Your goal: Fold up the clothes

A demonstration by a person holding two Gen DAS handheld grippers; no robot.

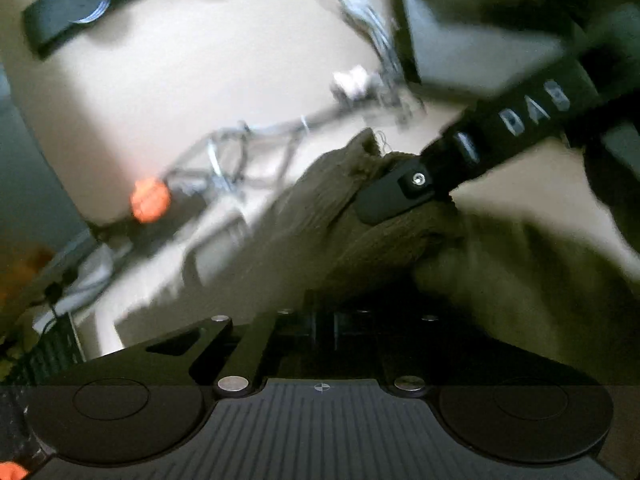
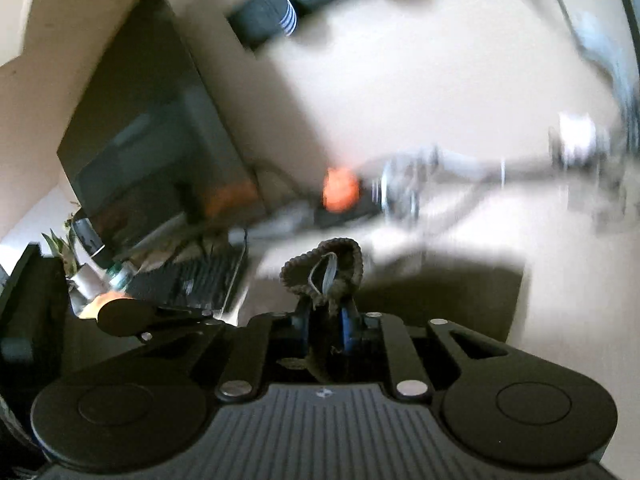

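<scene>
Left wrist view is smeared across its whole upper half, so the tangle of grey cables and the orange blob left of centre are hard to read. My left gripper is buried: the olive-brown garment drapes over the middle and right of the frame and covers where the fingers should be, so I cannot tell whether they are closed or apart. My right gripper reaches in from the upper right of this frame, its black fingertip pressed into a bunched fold of the cloth at centre; its far side is hidden by the fabric.

Right wrist view shows what the other cannot: my right gripper has its blue-padded fingers drawn nearly together, pinching a thick ribbed hem of the garment, which loops up above the tips in the lower centre. A pale tag or loop sits inside that hem, too blurred to name. This view also takes in a dark monitor at the left, a keyboard below it, and the same orange blob and cables, all streaked.

The garment looks like coarse ribbed knit, dull olive-brown, crumpled and lifted off the pale surface, with a frayed thread at its upper edge.
</scene>
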